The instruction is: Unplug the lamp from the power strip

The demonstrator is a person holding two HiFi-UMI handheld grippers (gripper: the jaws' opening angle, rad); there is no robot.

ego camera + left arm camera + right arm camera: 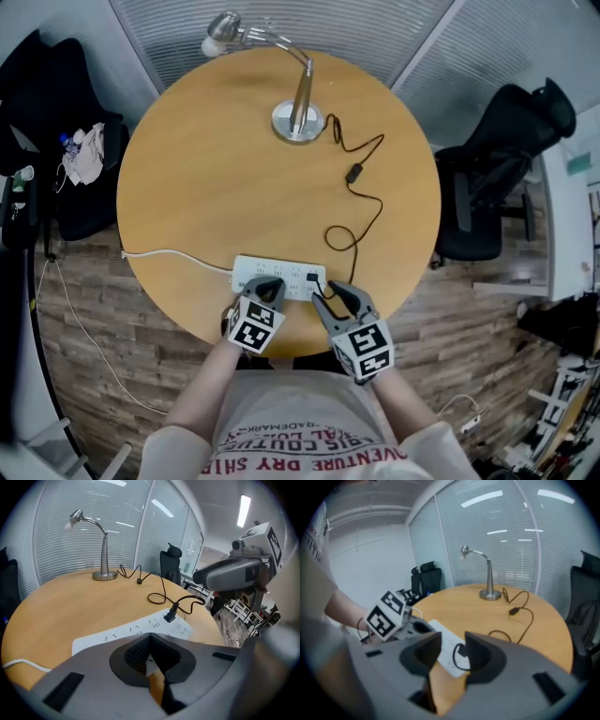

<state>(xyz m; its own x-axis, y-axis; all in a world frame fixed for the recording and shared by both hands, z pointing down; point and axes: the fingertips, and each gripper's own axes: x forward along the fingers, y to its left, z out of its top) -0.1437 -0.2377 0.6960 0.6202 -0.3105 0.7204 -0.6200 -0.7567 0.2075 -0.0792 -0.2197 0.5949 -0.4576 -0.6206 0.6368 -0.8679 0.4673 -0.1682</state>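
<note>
Right gripper (323, 293) jaws apart, nothing clamped, tips at right end of power strip (255, 273), black plug (311, 277) showing between them. Left gripper (269, 285) jaws closed, empty, over middle of power strip. Plug seated in power strip. Cord (364, 201) runs from power strip to lamp (298, 117), well apart across table (197, 187).

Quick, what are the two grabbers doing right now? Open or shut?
Left gripper: shut, holding nothing.
Right gripper: open, aimed at the plug, not gripping it.
</note>
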